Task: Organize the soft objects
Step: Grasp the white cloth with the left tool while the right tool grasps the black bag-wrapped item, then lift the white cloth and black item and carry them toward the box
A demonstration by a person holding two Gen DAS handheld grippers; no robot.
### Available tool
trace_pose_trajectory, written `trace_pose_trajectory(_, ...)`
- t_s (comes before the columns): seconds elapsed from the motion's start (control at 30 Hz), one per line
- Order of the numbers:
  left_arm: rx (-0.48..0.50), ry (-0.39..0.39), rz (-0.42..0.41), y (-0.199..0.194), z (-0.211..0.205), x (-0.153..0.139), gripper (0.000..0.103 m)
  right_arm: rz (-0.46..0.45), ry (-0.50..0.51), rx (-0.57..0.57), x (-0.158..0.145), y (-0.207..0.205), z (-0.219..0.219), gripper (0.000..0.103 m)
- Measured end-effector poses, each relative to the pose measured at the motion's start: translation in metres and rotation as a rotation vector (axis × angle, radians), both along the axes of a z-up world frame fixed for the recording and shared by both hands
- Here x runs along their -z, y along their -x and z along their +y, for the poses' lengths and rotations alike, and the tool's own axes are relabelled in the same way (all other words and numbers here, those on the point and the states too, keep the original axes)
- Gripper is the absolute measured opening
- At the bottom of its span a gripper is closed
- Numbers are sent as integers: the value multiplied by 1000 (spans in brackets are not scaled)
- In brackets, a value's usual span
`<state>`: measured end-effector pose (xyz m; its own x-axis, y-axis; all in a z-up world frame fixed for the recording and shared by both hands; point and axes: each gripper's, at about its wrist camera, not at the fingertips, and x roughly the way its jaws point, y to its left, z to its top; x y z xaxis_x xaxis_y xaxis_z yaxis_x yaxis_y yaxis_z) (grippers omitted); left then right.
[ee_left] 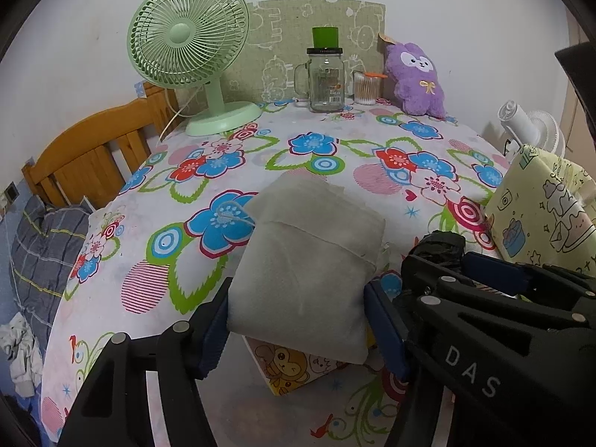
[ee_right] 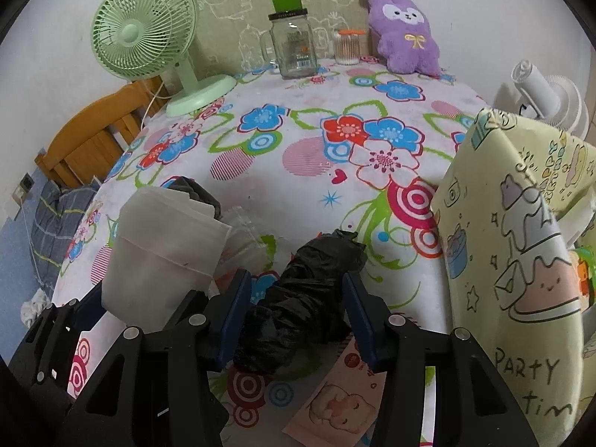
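My left gripper (ee_left: 296, 320) is shut on a folded grey cloth pouch (ee_left: 309, 260) and holds it above the flowered tablecloth; the pouch also shows in the right wrist view (ee_right: 164, 253). My right gripper (ee_right: 294, 313) is shut on a crumpled black plastic bag (ee_right: 301, 298), which also shows in the left wrist view (ee_left: 441, 247). A yellow cartoon-print fabric bin (ee_right: 521, 253) stands at the right, close to the right gripper. A purple plush toy (ee_left: 417, 78) sits at the table's far edge.
A green desk fan (ee_left: 186, 48), a glass jar mug (ee_left: 326, 78) and a cotton-swab cup (ee_left: 365, 87) stand at the back. A cartoon-print card (ee_left: 287, 367) lies under the pouch, another packet (ee_right: 335, 406) under the bag. A wooden headboard (ee_left: 93, 149) is at left.
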<state>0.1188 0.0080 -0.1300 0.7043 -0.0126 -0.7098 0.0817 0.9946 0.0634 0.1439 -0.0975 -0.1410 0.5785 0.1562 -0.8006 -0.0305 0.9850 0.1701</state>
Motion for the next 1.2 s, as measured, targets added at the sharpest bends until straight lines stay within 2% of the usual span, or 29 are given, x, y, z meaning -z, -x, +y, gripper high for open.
trace_pose_trajectory(0.2, 1, -32, 0, -1, -4, 3, 69, 10, -8, -16, 4, -2, 3, 43)
trace_pose_trajectory(0.43, 10, -28, 7, 0, -3, 2, 68, 14, -31, -30, 4, -2, 4, 30)
trace_pose_trajectory(0.77, 17, -30, -14, 9, -4, -11, 60, -21, -13, -35, -9, 6, 4, 27)
trace_pose_trajectory(1.2, 26, -3, -66, 22, -7, -38, 58, -95, -9, -34, -39, 24, -1, 27)
